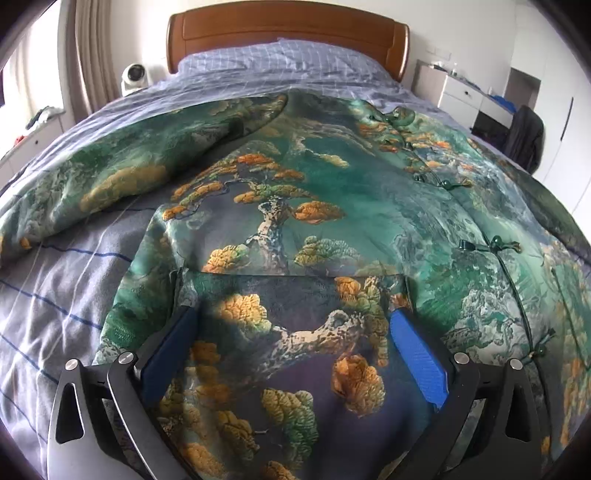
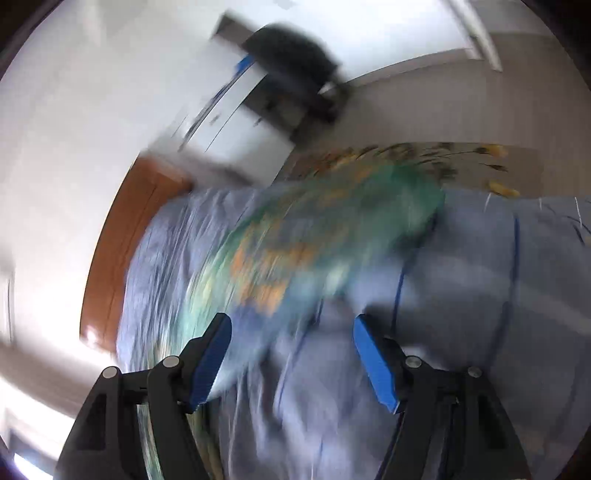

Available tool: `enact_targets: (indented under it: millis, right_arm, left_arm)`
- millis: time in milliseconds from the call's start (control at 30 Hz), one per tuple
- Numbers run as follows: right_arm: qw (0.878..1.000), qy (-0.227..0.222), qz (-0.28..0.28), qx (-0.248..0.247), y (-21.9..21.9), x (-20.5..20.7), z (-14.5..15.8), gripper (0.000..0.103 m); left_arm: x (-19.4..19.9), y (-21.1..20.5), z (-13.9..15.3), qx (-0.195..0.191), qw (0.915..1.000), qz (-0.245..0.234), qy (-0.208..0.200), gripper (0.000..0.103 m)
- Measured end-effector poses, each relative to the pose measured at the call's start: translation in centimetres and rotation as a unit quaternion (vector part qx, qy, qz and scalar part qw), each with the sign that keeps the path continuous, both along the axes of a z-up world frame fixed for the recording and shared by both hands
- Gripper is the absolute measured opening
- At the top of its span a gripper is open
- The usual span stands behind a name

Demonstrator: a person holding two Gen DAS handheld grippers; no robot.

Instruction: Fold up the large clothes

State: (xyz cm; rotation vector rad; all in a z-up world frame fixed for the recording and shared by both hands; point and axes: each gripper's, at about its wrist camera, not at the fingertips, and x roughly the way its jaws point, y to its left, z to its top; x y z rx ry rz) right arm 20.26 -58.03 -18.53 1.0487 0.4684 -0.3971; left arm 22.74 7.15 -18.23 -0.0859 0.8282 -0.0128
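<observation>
A large green jacket (image 1: 295, 192) printed with pine trees and orange foliage lies spread front-up on the bed, its knot buttons (image 1: 447, 182) running down the right side and one sleeve (image 1: 122, 173) stretched to the left. My left gripper (image 1: 291, 325) is open, its blue pads either side of the jacket's patch pocket (image 1: 295, 317) near the hem. My right gripper (image 2: 291, 328) is open and empty above the bedsheet, with the jacket (image 2: 314, 229) blurred just ahead of it. The right wrist view is heavily motion-blurred.
The bed has a grey-blue checked and striped sheet (image 1: 55, 295) and a wooden headboard (image 1: 288, 29). A white fan (image 1: 133, 75) stands at the far left. A white drawer unit (image 1: 465, 96) and a dark garment on a chair (image 1: 524, 136) stand to the right.
</observation>
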Motion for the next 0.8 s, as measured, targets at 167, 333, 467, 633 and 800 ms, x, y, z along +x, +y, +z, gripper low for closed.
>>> enact_targets:
  millis: [167,333,467,633,800]
  right_arm:
    - [0.998,0.000,-0.065,0.014,-2.5,2.5,-0.1,0.021]
    - [0.992,-0.016,0.042,-0.122,2.5,4.3,7.2,0.012]
    - [0.964,-0.070,0.163,-0.197,10.7,6.0,14.0,0.011]
    - [0.919,-0.088,0.293,-0.249,23.1,9.5,17.5,0.011]
    - [0.878,-0.044,0.387,-0.277,33.9,13.4,13.3,0.011]
  left_arm:
    - [-0.1,0.1,0.1,0.001,1.0000,-0.002,0.000,0.103]
    - [0.0,-0.1,0.2,0.000,1.0000,-0.001,0.002,0.103]
    - [0.4,0.0,0.9,-0.004,0.9999,0.001,0.016,0.103]
    - [-0.4,1.8,3.2,-0.068,0.9973,0.012,0.024,0.102]
    - [-1.2,3.5,5.0,-0.103,0.9944,0.011,0.016,0.102]
